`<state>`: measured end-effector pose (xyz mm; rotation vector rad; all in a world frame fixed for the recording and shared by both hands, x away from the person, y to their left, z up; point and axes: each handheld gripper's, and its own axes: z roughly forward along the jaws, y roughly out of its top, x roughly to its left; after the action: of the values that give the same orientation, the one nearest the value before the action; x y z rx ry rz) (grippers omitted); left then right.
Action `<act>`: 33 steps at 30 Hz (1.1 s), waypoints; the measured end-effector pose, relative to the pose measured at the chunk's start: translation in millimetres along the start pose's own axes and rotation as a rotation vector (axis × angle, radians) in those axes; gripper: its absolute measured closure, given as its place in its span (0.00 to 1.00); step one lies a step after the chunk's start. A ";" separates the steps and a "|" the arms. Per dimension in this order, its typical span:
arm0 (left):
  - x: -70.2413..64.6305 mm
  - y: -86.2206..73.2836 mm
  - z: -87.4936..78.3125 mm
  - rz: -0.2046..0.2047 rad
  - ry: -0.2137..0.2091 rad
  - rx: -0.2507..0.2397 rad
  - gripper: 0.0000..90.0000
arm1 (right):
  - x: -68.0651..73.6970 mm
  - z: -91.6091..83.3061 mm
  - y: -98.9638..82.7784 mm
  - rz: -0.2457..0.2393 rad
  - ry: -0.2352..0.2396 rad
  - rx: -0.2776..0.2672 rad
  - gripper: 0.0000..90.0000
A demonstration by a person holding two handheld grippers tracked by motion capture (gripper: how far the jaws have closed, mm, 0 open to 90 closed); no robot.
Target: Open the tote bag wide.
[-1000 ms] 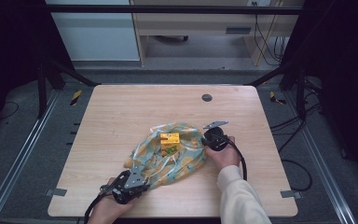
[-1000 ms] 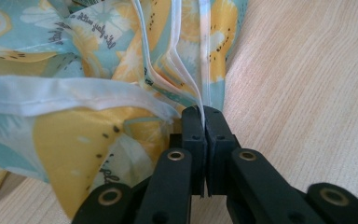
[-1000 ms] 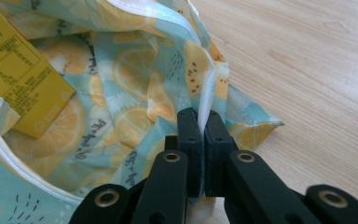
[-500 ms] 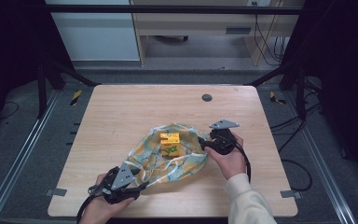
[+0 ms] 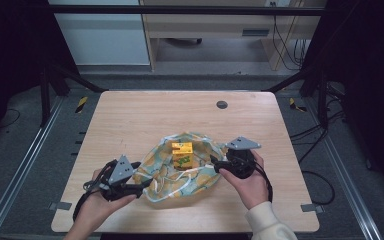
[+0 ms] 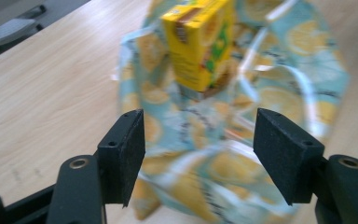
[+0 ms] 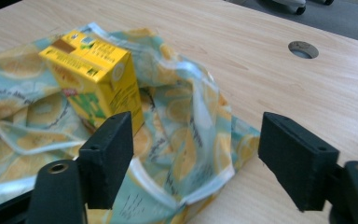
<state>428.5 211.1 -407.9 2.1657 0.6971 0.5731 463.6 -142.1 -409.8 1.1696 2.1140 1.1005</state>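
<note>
yellow carton [image 5: 182, 154] stands upright on a lemon-print cloth bag [image 5: 180, 172], roughly at the bag's middle, on the near half of the wooden table [image 5: 130, 120]. in the right gripper view the carton [image 7: 93, 74] shows a brown patch on its top face and green print low on its side; in the left gripper view the carton [image 6: 200, 42] is blurred but reads the same yellow.

the bag lies rumpled and spread flat around the carton, pale blue with yellow lemon slices and a light trim along the edges. its folds rise a little on the far side of the carton. in the right gripper view the bag [image 7: 186, 140] ends in a corner near the table's bare wood.

left gripper [image 5: 142, 186] is at the bag's near-left edge, held in the person's left hand [image 5: 97, 207]. its jaws have just been opening and now stand apart; in the left gripper view the bag [image 6: 223, 163] shows behind the gap, pads not pressing on it.

right gripper [image 5: 214, 164] is at the bag's right edge, in the right hand [image 5: 247, 182]. its jaws have just been opening too and stand apart, with nothing clamped.

a round dark hole [image 5: 222, 104] sits in the far part of the table, well apart from the bag.
</note>
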 end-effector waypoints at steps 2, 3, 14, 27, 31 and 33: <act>11.2 4.1 6.7 -0.001 0.017 0.015 0.39 | 6.5 -5.6 -10.0 -0.008 0.018 0.004 0.39; 14.8 5.6 9.1 -0.001 0.021 0.019 0.39 | 6.5 -5.6 -10.0 -0.008 0.018 0.004 0.39; 32.9 29.2 39.5 0.020 0.044 0.049 0.41 | 45.7 1.1 -21.6 -0.135 0.080 0.031 0.41; 53.5 25.6 83.2 -0.043 0.016 0.121 0.39 | 30.0 12.9 -41.4 -0.036 -0.010 0.072 0.12; 54.1 24.4 93.7 -0.040 0.006 0.142 0.43 | 22.7 22.0 -48.4 0.002 0.022 0.114 0.16; 52.5 23.6 98.2 -0.035 0.000 0.156 0.46 | 20.3 25.2 -49.3 0.006 0.033 0.121 0.21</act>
<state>533.1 179.1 -439.3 2.2920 0.8012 0.5148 448.2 -129.6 -465.3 1.2211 2.2303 1.0136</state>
